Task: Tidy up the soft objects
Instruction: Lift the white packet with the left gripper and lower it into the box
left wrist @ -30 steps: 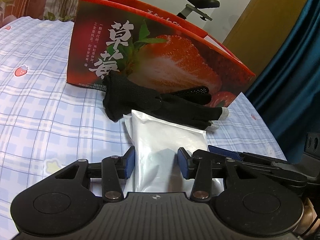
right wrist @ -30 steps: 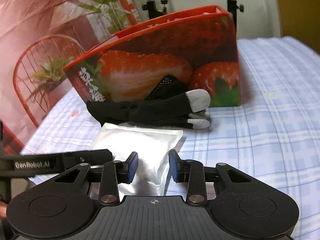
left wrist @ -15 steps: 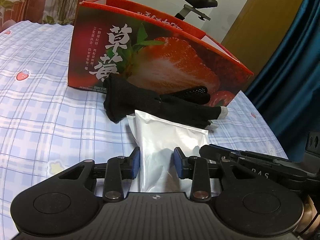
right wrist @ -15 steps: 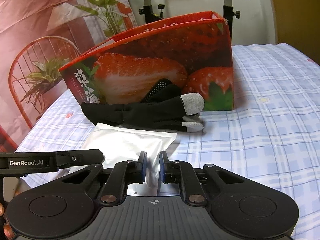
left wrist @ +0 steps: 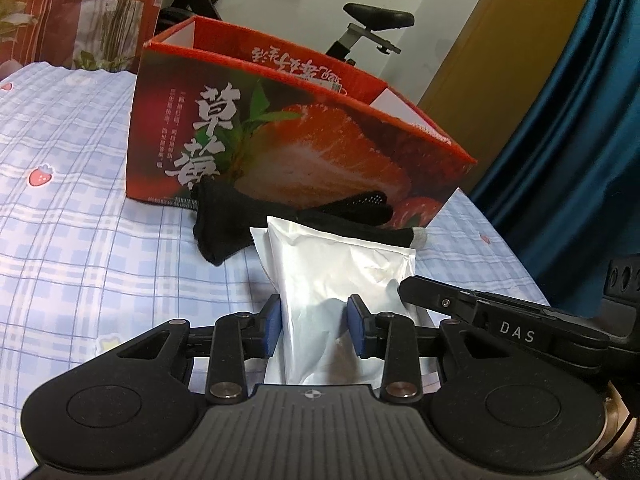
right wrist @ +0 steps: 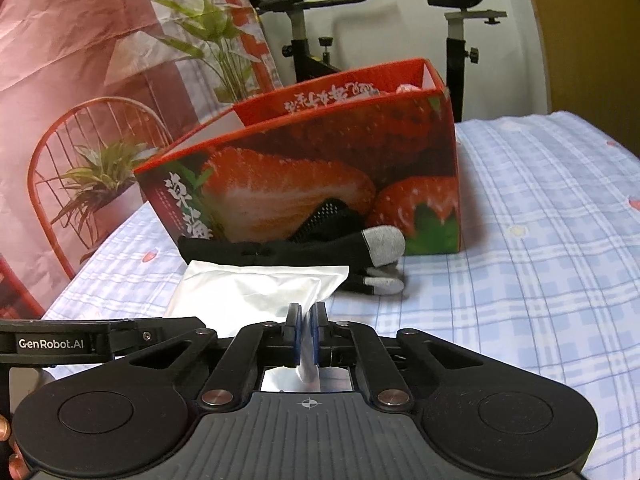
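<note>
Right gripper: jaws have just been closing and now stand nearly together, blue pads pinching a thin edge of the pouch.

Left gripper: jaws have narrowed and now stand partly apart, the pads pressing the sides of the pouch at its near end. The right gripper's finger reaches in from the right, against the pouch's edge.

Pouch: silvery white, soft, creased; its near end is gripped by both tools, its far end just before the gloves.

Gloves: black, grey fingertips, lying between the pouch and the box, against the box's front wall.

Box: red, strawberry print, top open, standing on the sheet.

Sheet: blue-and-white check with small strawberries.

Room: exercise bike behind the box; printed backdrop showing a chair and plants; blue curtain.
</note>
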`<state>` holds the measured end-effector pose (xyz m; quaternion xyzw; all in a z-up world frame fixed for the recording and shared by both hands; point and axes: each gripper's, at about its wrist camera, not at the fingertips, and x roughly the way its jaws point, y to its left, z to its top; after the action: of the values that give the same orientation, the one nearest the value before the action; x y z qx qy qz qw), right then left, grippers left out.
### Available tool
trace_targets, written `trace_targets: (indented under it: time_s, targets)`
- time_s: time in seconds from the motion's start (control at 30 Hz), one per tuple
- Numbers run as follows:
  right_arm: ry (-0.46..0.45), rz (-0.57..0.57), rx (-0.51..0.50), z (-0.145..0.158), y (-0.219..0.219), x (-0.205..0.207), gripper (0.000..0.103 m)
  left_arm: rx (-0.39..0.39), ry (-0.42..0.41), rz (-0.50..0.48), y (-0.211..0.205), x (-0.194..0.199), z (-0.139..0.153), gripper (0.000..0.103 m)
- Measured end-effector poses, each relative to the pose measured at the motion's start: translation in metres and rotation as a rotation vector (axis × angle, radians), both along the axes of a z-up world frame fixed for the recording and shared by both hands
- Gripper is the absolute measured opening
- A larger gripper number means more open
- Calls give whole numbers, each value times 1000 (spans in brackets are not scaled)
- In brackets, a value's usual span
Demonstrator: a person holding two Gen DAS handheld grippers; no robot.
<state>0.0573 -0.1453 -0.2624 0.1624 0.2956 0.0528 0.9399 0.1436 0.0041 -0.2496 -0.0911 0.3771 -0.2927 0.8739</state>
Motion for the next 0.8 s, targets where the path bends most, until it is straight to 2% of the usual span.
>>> trace_targets:
  time_s: [0.2, 0.37, 0.63, 0.8]
  targets:
    - [-20, 1, -6, 6, 1, -5, 4, -10, -14, 0, 5, -5, 7, 34]
    - [-55, 5, -10, 19, 3, -8, 4, -30, -51, -5, 9, -5, 24, 34]
    - [-154, 18, -23, 68, 1, 2, 4, -48, -147, -6, 7, 12, 78, 34]
    - [-195, 21, -11, 102, -8, 31, 4, -67, -169, 10, 1, 41, 102, 34]
